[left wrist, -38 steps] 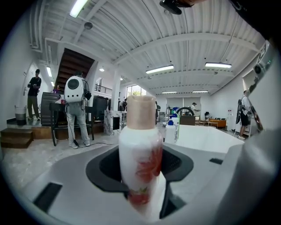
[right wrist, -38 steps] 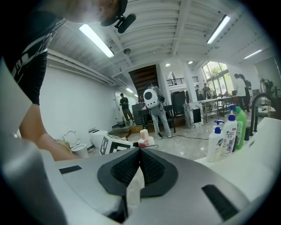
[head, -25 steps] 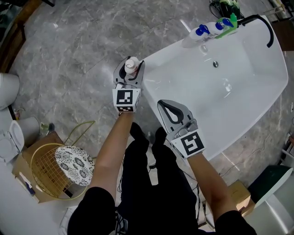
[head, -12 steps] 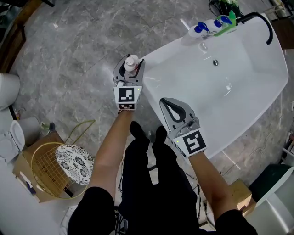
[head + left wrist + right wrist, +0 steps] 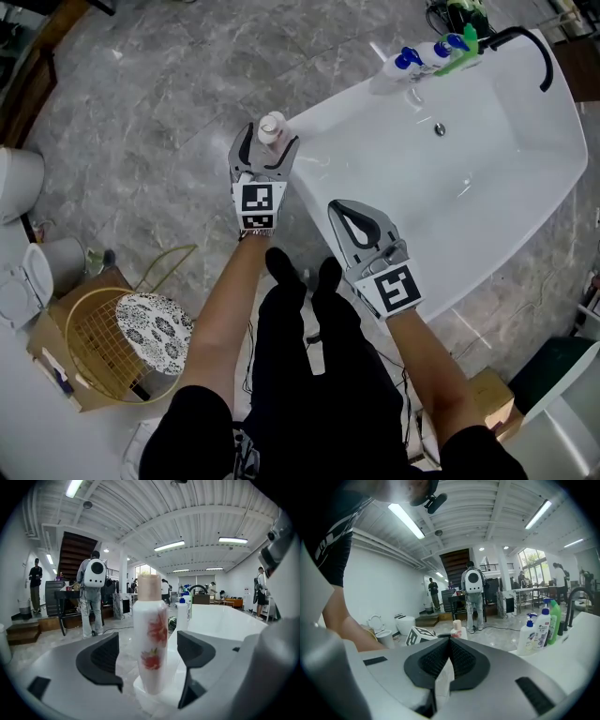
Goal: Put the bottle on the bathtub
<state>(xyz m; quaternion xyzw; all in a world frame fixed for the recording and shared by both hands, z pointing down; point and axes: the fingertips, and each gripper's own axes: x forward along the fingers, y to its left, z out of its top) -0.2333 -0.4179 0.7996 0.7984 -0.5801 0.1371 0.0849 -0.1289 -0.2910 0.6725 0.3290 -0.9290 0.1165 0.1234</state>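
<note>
bottle set on tub rim, release stage

bottle [image 5: 150,639] upright on bathtub [image 5: 323,111] corner rim. left gripper [image 5: 266,137] jaws wide apart either side, gaps both sides, holding nothing. right gripper [image 5: 345,214] pinched closed, empty, near tub edge. next, prob: back left straight off w/o clipping bottle.

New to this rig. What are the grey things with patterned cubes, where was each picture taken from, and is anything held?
A person holds a grey two-jaw tool in each hand; the cubes are part of them. One picture looks down from a camera on the person's head; the other two come from cameras riding on each tool. The left tool has its jaws apart either side of a white bottle with red flowers, upright on the corner rim of the white bathtub, gripping nothing. The right tool is shut and empty. On the far rim stand white pump bottles with blue tops.
</note>
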